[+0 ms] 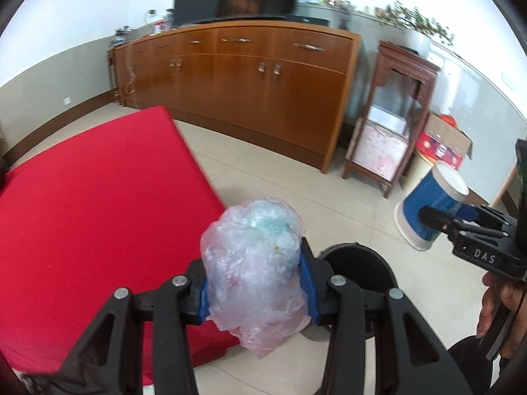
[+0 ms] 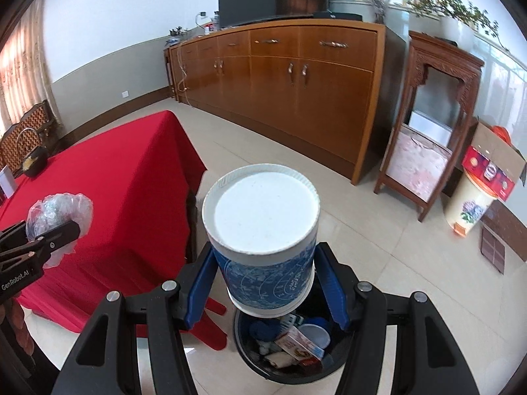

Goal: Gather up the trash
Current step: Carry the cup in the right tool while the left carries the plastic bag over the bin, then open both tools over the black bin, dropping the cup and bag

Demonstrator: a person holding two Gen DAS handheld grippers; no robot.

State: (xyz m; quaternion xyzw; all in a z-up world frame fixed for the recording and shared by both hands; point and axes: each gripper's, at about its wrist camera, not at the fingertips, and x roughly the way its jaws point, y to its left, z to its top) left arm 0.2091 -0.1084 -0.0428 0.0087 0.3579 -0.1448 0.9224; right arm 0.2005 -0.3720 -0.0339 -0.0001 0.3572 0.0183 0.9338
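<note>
From the left wrist view, the left gripper point(image 1: 255, 283) is pinching a crumpled wad of clear, pinkish plastic film point(image 1: 252, 263) across its middle, blue pads point(image 1: 308, 279) sunk into either side. The wad looks nearly weightless and soft, so it gives under the squeeze; loose tails hang below the jaws and could cling to a pad on release. It sits in the air just past the corner of the desk draped in red cloth point(image 1: 98, 204), with the rim of a round black waste bin point(image 1: 378, 260) showing right behind it. Off to the right, the right gripper point(image 1: 425, 217) holds a blue-and-white paper cup point(image 1: 428, 207) by its side wall.

From the right wrist view, the right gripper point(image 2: 263, 283) pinches that paper cup point(image 2: 263, 230) around its blue patterned wall, tilted so its white end faces the camera; whether that end is the base or a lid I cannot be sure. Thin-walled and light, it would probably dent under a harder squeeze, so mid-wall is a fair hold. Directly beneath stands the black bin point(image 2: 250, 358), already holding a carton and other scraps. Red cloth hangs close on the left; open tiled floor point(image 2: 378, 263) lies to the right and ahead, well short of the long wooden sideboard point(image 2: 296, 98).
</note>
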